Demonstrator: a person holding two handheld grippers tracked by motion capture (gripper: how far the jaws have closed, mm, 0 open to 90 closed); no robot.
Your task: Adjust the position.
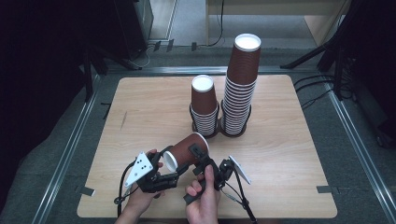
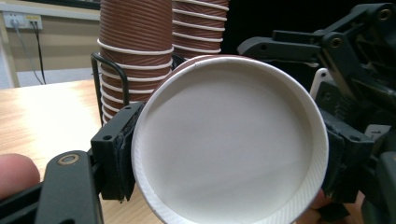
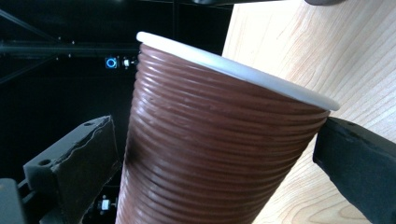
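A brown ribbed paper cup [image 1: 187, 149] lies on its side above the front of the wooden table [image 1: 280, 163], held between both grippers. My left gripper [image 1: 169, 164] is shut on the cup's narrow end. In the left gripper view its pads [image 2: 116, 149] clamp both sides of the white base [image 2: 229, 140]. My right gripper [image 1: 201, 157] straddles the cup's body [image 3: 219, 140] just below the white rim. One right pad [image 3: 355, 163] touches the cup wall. The other pad [image 3: 79, 163] sits very close, with a thin dark strip between, so I can't see whether it presses.
Two stacks of upside-down brown cups stand in black wire holders at the table's middle back: a short stack [image 1: 204, 105] and a taller one [image 1: 242, 84] to its right. Both stacks [image 2: 135, 46] rise just behind the held cup. Cables trail off the front edge.
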